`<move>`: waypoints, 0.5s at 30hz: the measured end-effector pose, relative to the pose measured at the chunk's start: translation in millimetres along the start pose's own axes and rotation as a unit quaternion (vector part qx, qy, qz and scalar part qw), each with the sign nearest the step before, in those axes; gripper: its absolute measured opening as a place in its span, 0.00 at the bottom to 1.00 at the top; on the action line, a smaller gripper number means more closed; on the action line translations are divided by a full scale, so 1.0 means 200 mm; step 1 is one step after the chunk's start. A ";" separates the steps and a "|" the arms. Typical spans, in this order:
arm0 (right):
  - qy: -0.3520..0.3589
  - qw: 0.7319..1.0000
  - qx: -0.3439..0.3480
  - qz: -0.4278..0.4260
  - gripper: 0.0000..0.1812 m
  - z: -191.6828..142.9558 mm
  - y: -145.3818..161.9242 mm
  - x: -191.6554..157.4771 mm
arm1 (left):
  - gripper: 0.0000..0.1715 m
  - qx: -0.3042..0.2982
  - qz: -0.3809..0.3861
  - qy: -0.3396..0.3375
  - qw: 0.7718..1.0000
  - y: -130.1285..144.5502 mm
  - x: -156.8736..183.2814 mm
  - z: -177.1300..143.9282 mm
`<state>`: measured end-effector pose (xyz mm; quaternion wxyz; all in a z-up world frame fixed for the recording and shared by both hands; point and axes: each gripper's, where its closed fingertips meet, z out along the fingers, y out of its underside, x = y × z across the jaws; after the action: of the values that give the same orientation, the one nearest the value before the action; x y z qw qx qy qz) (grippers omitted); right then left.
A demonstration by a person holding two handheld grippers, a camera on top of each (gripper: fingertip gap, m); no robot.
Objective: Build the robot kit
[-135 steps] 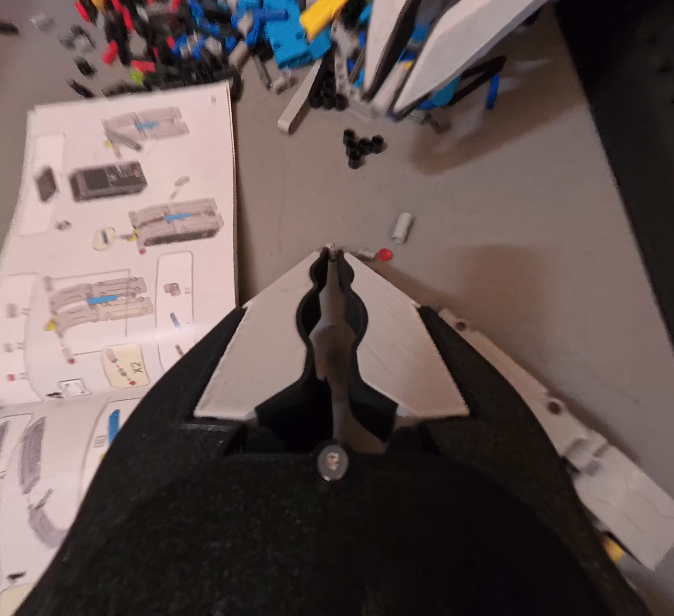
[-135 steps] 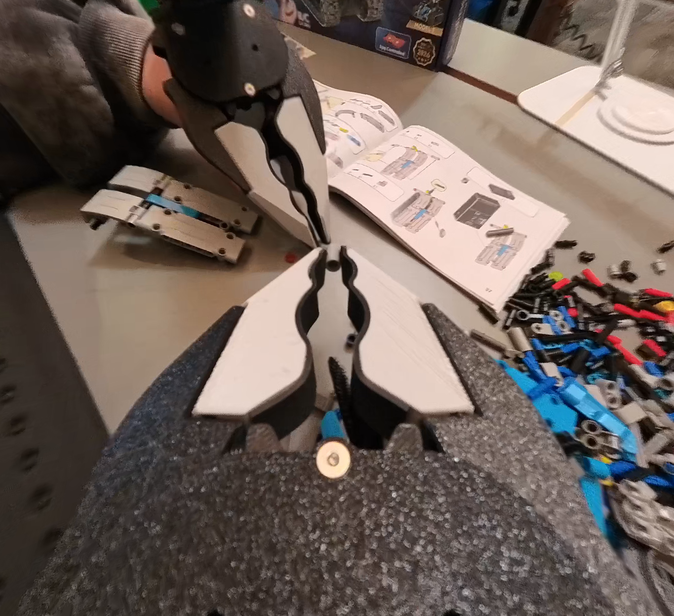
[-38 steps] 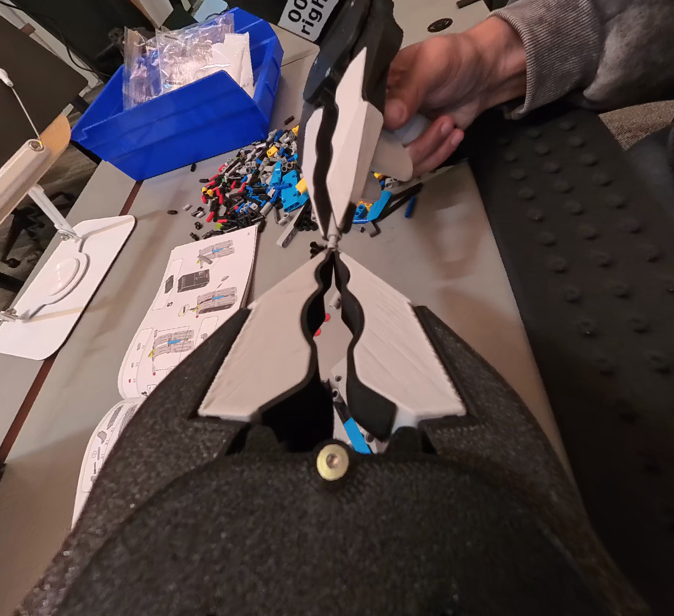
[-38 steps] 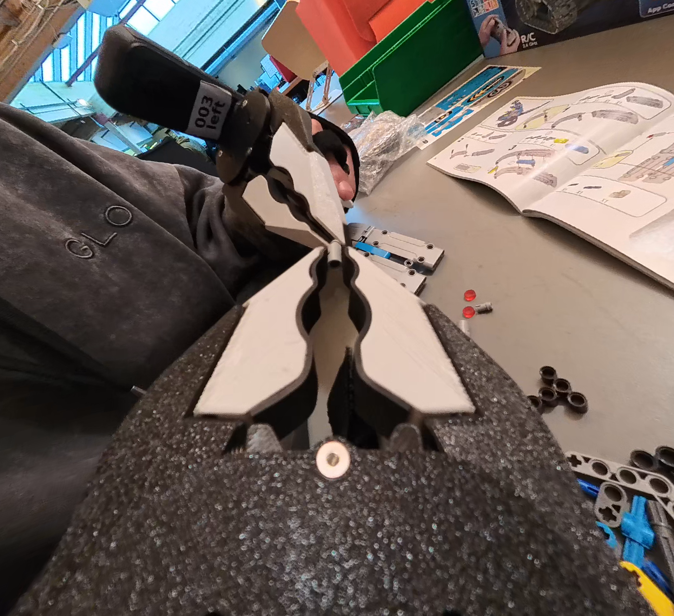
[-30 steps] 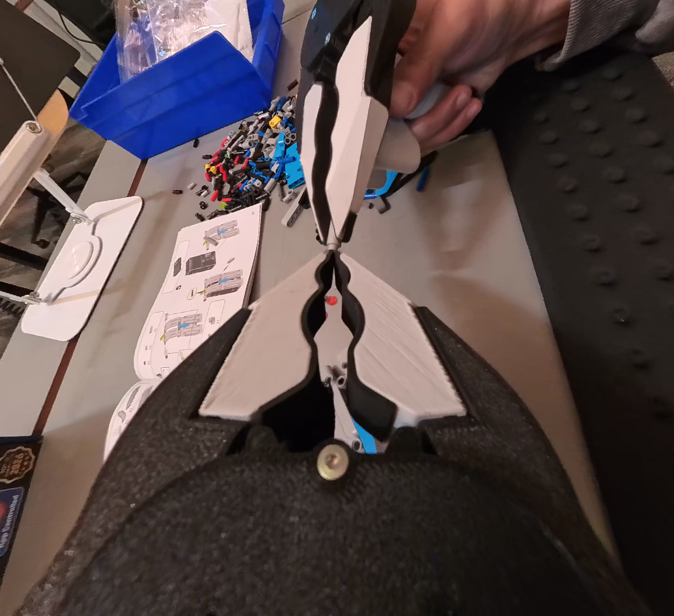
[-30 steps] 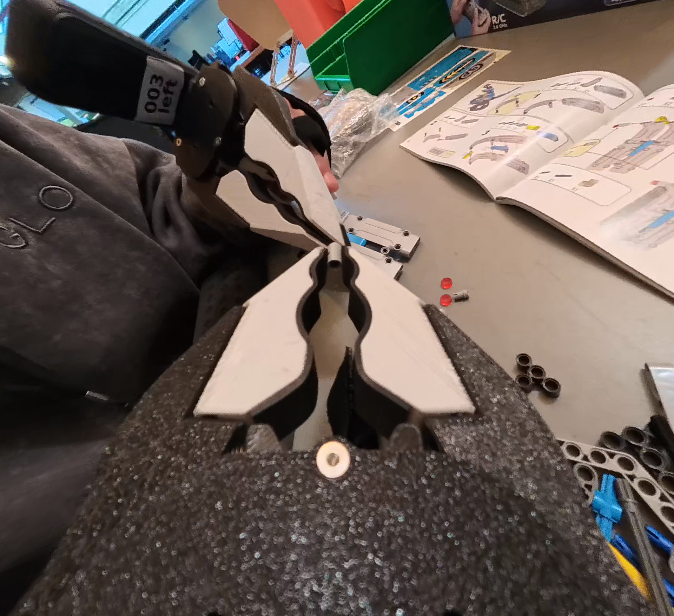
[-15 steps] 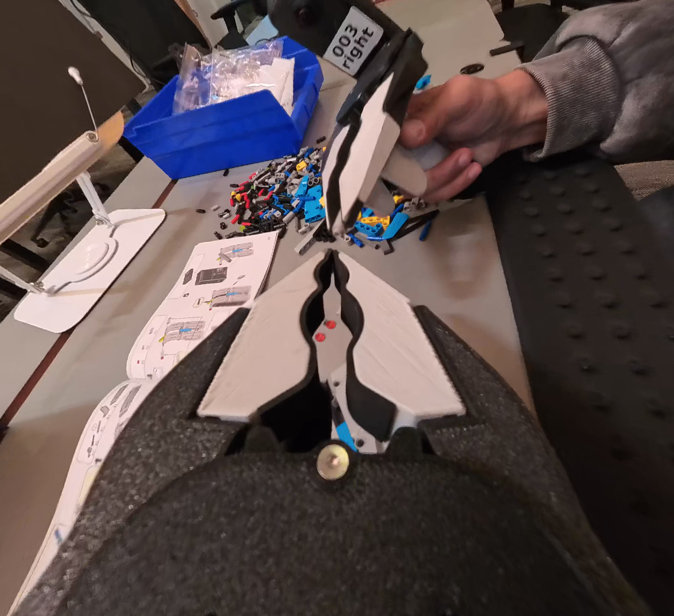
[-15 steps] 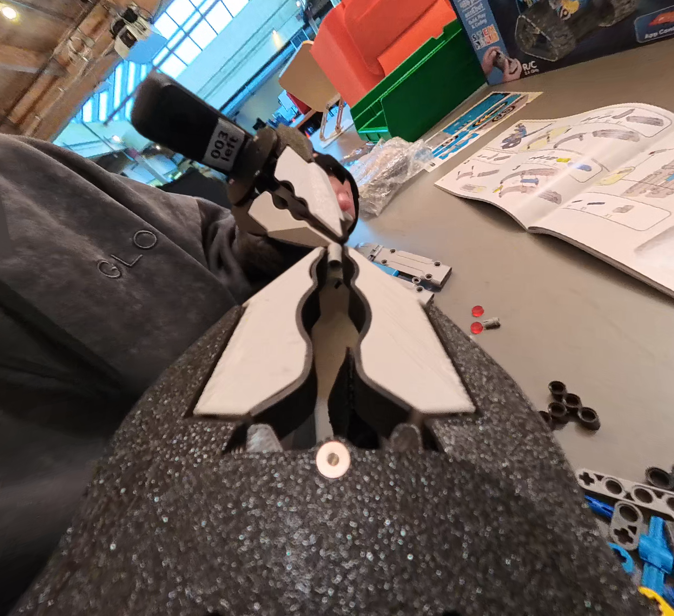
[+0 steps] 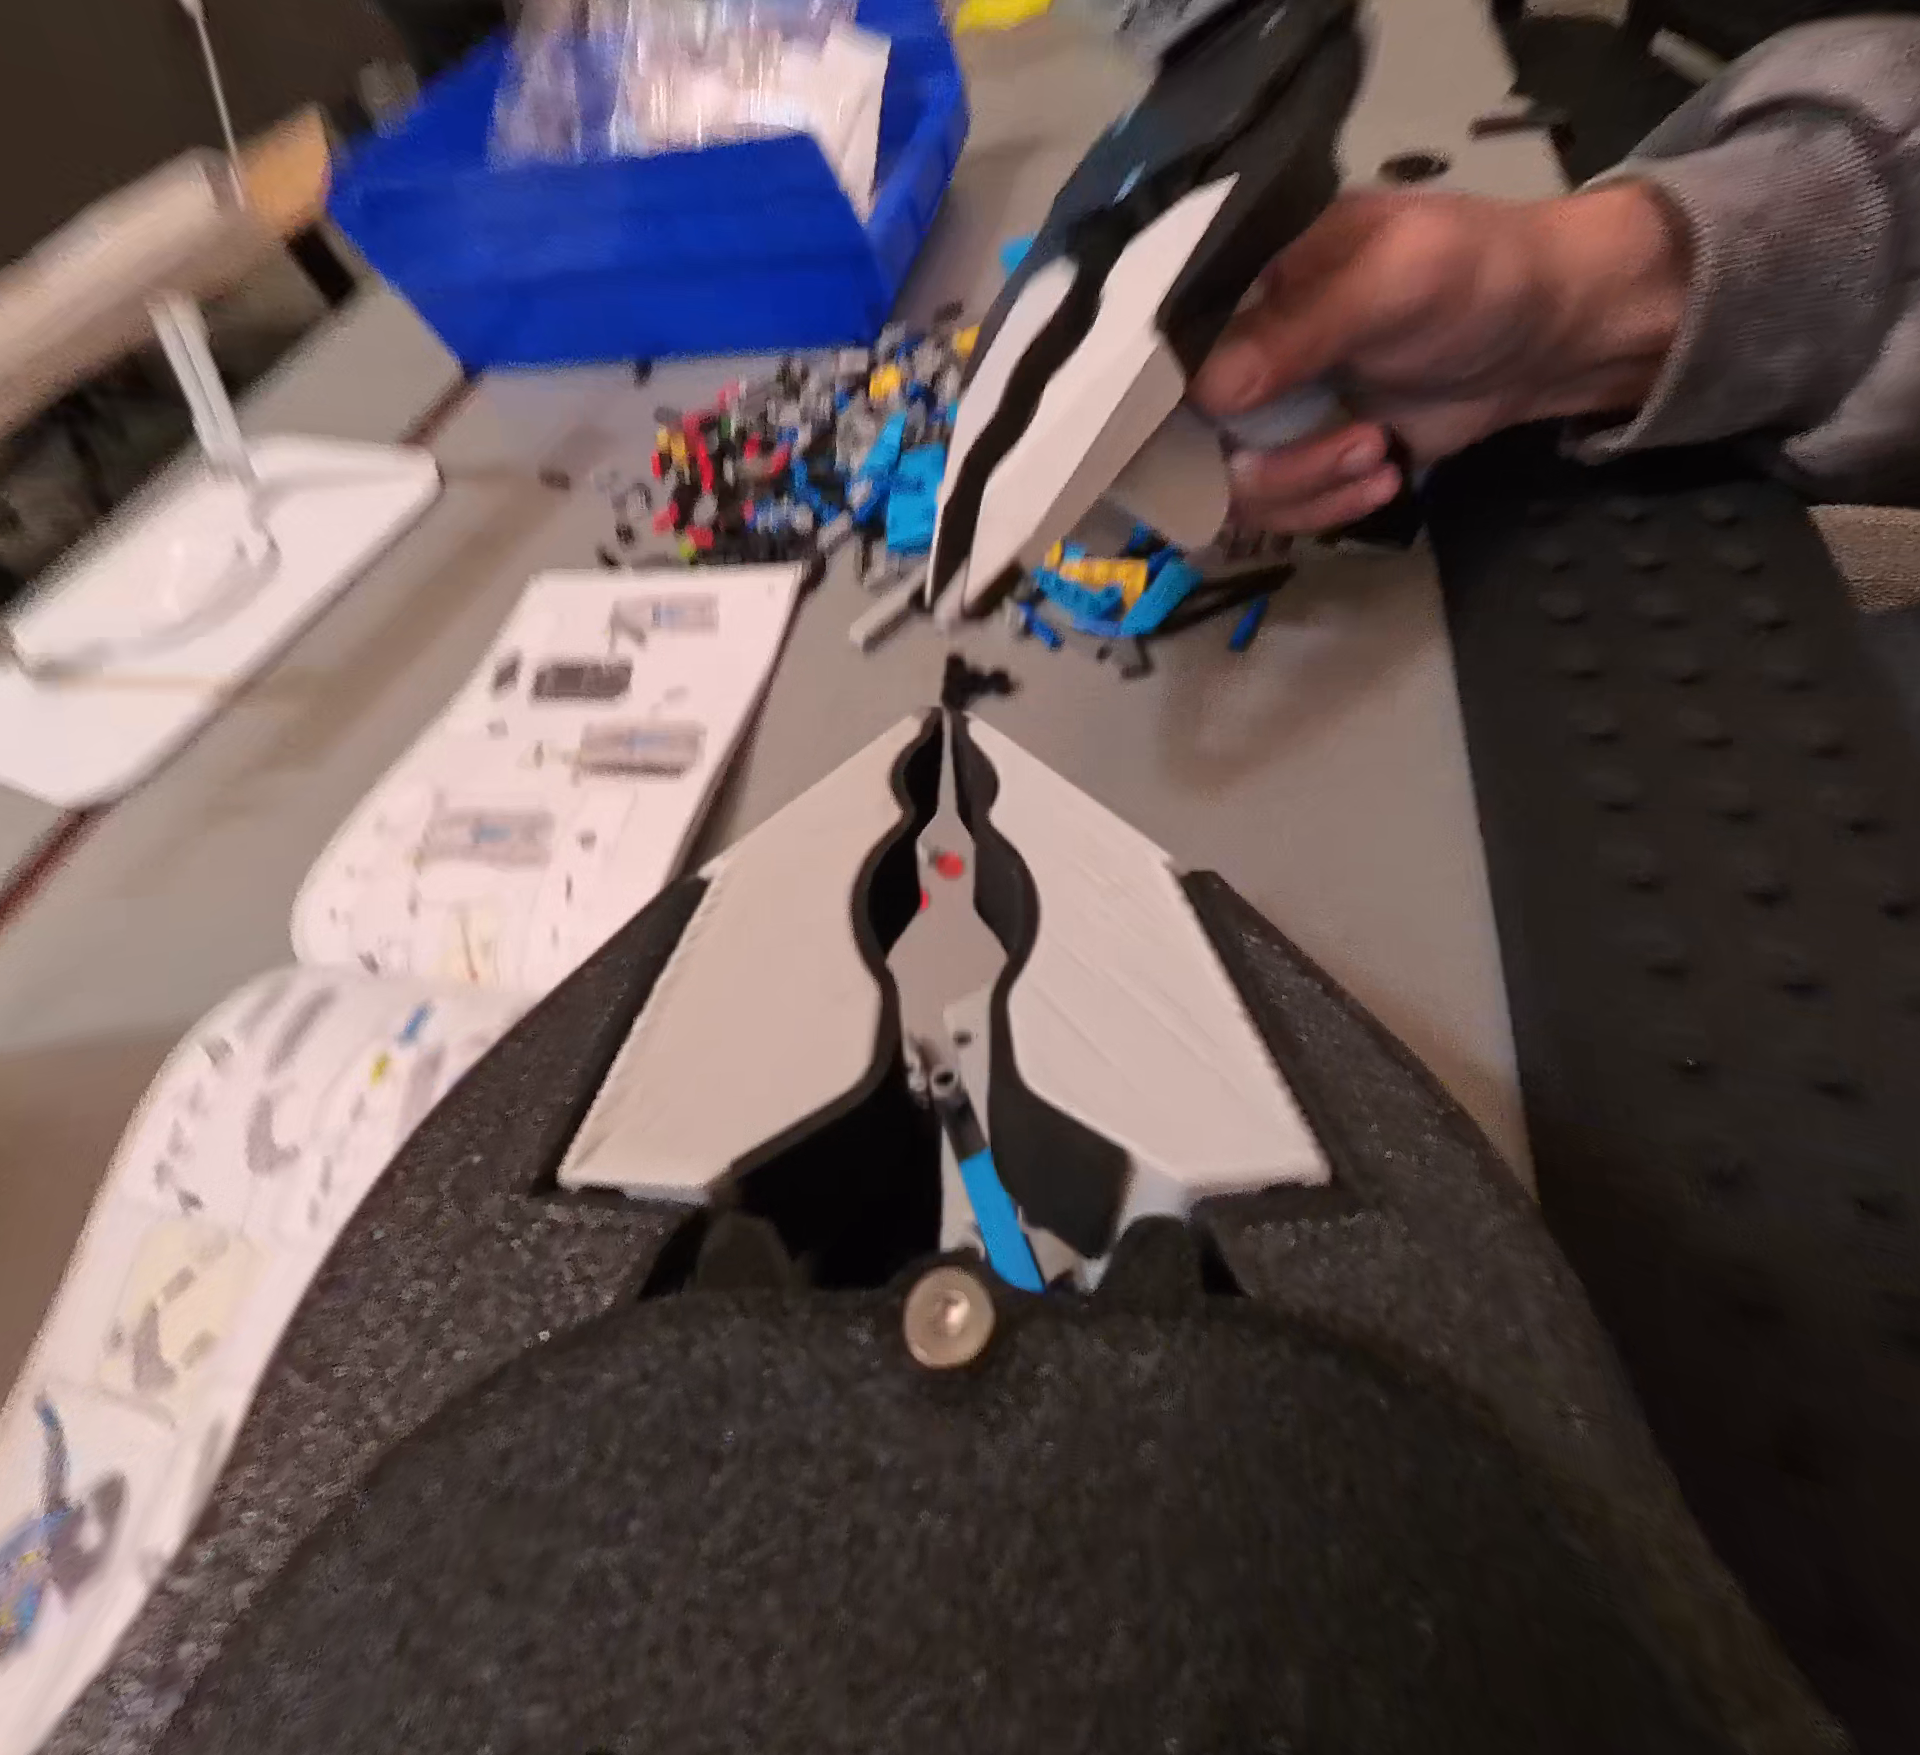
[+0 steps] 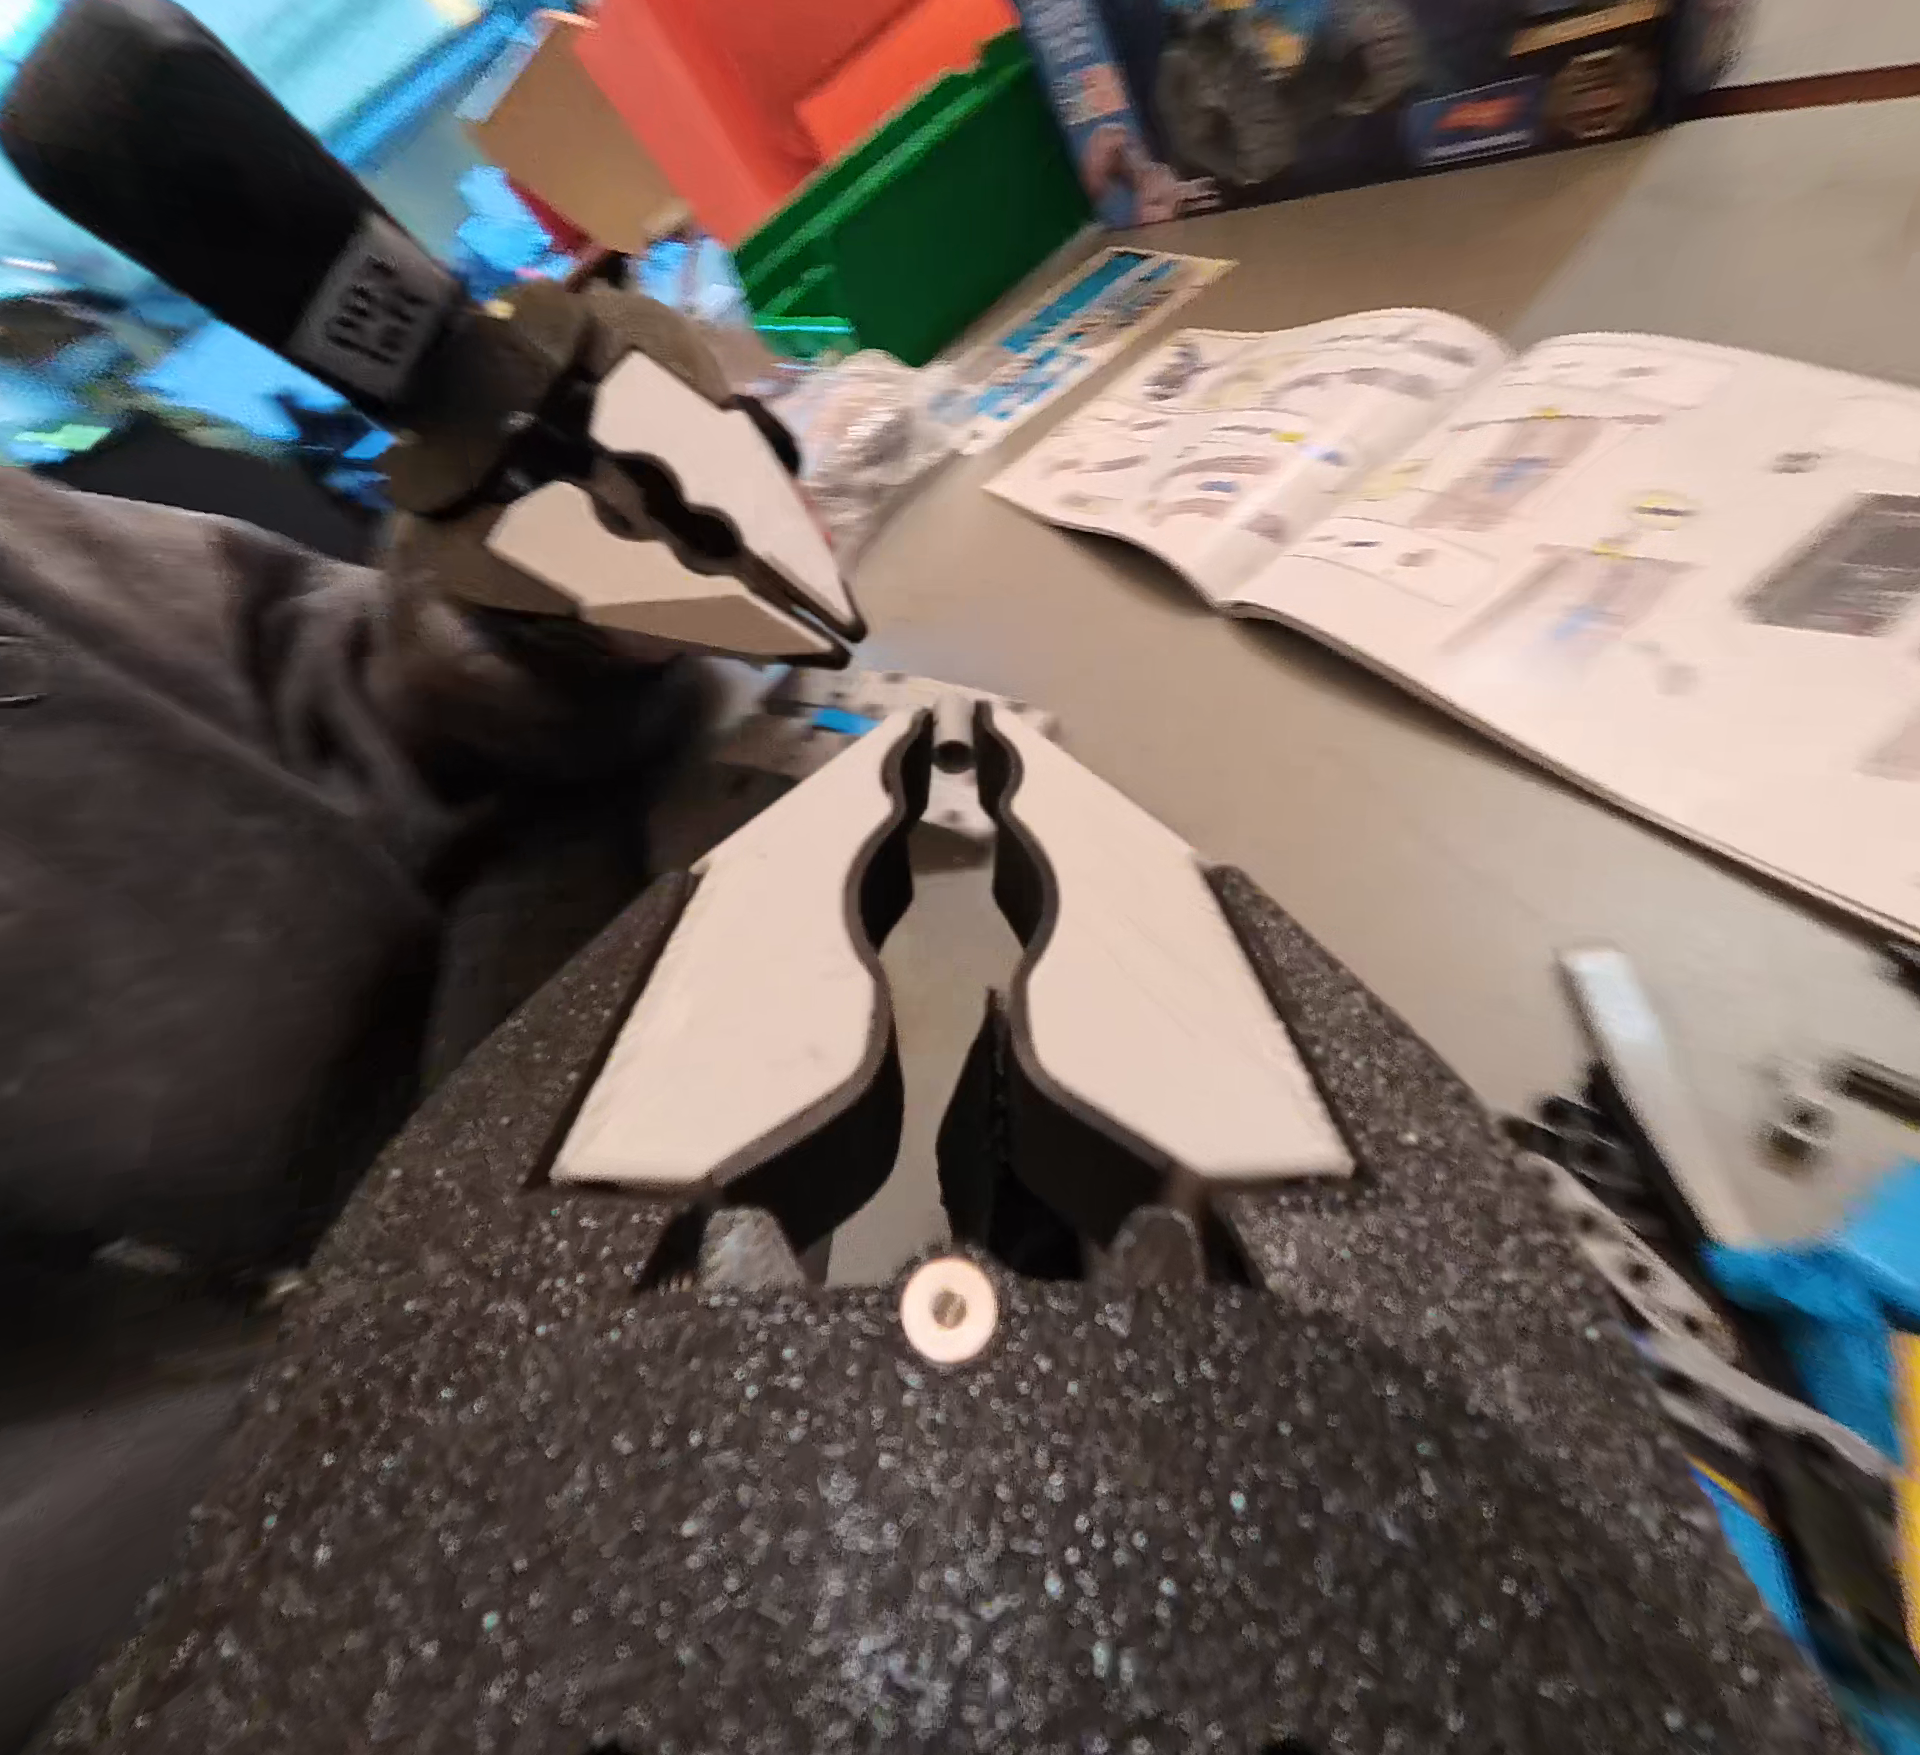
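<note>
My right gripper (image 10: 951, 731) is shut on a small grey tube piece (image 10: 951, 749) that stands upright between its tips. It also shows in the left wrist view (image 9: 943, 602), held by a hand (image 9: 1434, 334) above the table. My left gripper (image 9: 945, 720) is shut, and I see nothing between its tips. In the right wrist view the left gripper (image 10: 847, 643) hangs just up and left of the tube, a small gap apart. A grey and blue beam assembly (image 9: 982, 1175) and two small red pieces (image 9: 945, 864) lie on the table under my left gripper.
An open instruction booklet (image 9: 582, 749) lies on the left, also in the right wrist view (image 10: 1507, 583). A pile of loose bricks (image 9: 821, 469), a blue bin (image 9: 644, 219) and a white stand base (image 9: 208, 542) sit behind. A black studded mat (image 9: 1683, 874) lies on the right. A toy box (image 10: 1351, 12) and green and orange bins (image 10: 914, 240) stand at the back. Left and right tips are no more than a few centimetres apart.
The two grippers met tip to tip a second ago and have now drawn apart. The right still holds the grey tube. Both views are blurred by movement.
</note>
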<state>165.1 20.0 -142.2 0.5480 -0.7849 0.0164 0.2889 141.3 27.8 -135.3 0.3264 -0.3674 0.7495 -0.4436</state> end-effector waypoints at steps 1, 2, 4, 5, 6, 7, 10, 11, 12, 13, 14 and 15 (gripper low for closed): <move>0.035 0.999 -0.001 -0.009 0.04 -0.02 0.00 0.06 | 0.01 -0.030 -0.029 -0.003 0.999 0.06 -0.03 0.02; 0.062 0.998 -0.002 -0.016 0.04 -0.03 0.00 0.10 | 0.01 -0.058 -0.055 -0.005 0.997 0.12 -0.05 0.05; 0.099 0.995 0.002 -0.027 0.04 -0.06 -0.01 0.16 | 0.03 -0.103 -0.085 0.001 0.991 0.21 -0.04 0.09; 0.103 0.994 0.006 -0.026 0.04 -0.06 -0.02 0.17 | 0.03 -0.112 -0.089 -0.001 0.990 0.22 -0.05 0.11; 0.101 0.995 0.009 -0.023 0.04 -0.07 -0.02 0.17 | 0.03 -0.124 -0.095 0.004 0.988 0.24 -0.04 0.12; 0.099 0.995 0.009 -0.020 0.04 -0.07 -0.02 0.17 | 0.03 -0.141 -0.099 0.009 0.985 0.26 -0.04 0.13; 0.104 0.994 0.003 -0.019 0.04 -0.06 -0.01 0.19 | 0.04 -0.201 -0.075 0.007 0.977 0.32 -0.07 0.15; 0.104 0.994 0.000 -0.021 0.04 -0.06 0.00 0.19 | 0.05 -0.220 -0.064 0.016 0.973 0.34 -0.07 0.15; 0.105 0.994 -0.005 -0.026 0.04 -0.06 0.00 0.19 | 0.06 -0.231 -0.057 0.023 0.971 0.35 -0.07 0.15; 0.108 0.994 -0.009 -0.032 0.04 -0.05 0.01 0.19 | 0.06 -0.236 -0.056 0.036 0.970 0.34 -0.07 0.15; 0.107 0.994 -0.014 -0.035 0.04 -0.05 0.02 0.19 | 0.06 -0.236 -0.059 0.051 0.969 0.34 -0.07 0.16; 0.106 0.993 -0.020 -0.036 0.04 -0.04 0.03 0.19 | 0.06 -0.236 -0.063 0.064 0.968 0.33 -0.07 0.17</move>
<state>198.1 21.6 -162.7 0.5377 -0.8218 0.0406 0.1843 159.4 47.1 -207.0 0.1536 -0.4511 0.8278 -0.2962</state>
